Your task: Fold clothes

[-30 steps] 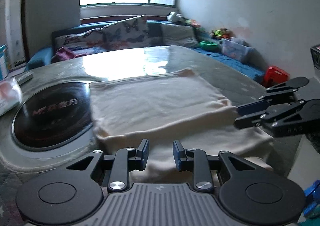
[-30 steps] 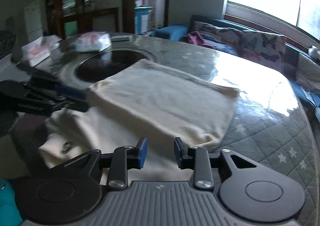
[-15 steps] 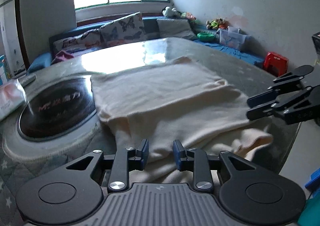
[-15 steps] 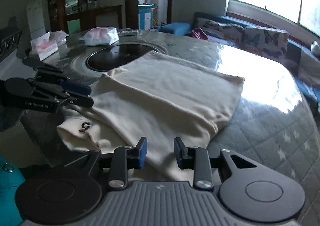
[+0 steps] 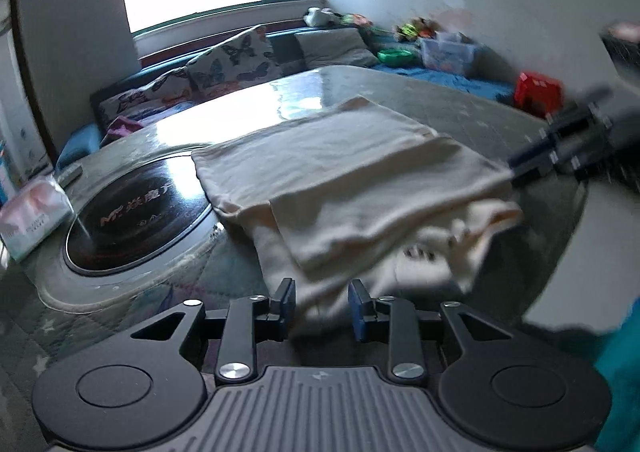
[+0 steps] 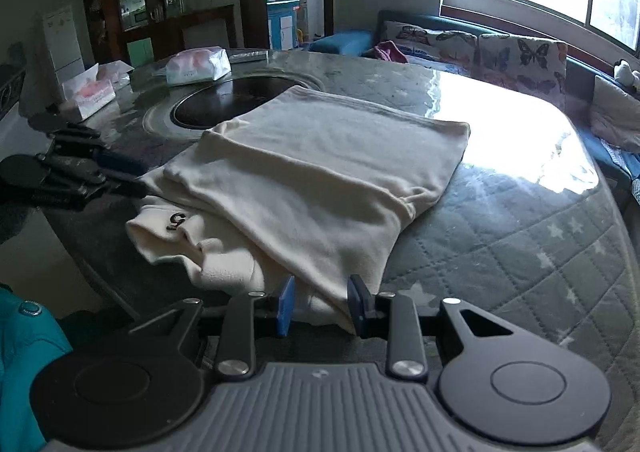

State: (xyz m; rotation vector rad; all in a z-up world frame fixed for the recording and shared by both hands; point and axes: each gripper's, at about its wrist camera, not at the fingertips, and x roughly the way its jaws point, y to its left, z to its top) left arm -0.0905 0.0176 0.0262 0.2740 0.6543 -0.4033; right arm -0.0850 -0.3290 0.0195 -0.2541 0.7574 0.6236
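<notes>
1. Since the earlier frames both hand-held grippers have drawn back toward the near rim, dragging the cream garment (image 6: 320, 180) with them; its near folds now bunch at the edge.
2. The left hand-held gripper (image 5: 322, 304) has just been easing its jaws wider; a fold of the garment's near-left corner lies between the blue pads, but blur hides whether they press on it, so I cannot tell its grip.
3. The right hand-held gripper (image 6: 322, 306) stands partly closed, both pads against the garment's near-right corner, clenched on it.
4. The garment lies folded on the quilted surface (image 6: 520, 236), its far-left corner overlapping the black cooktop (image 5: 136, 216).
5. Tissue packs (image 6: 198, 66) sit far left; the surface right of the garment is bare out to its rim.
</notes>
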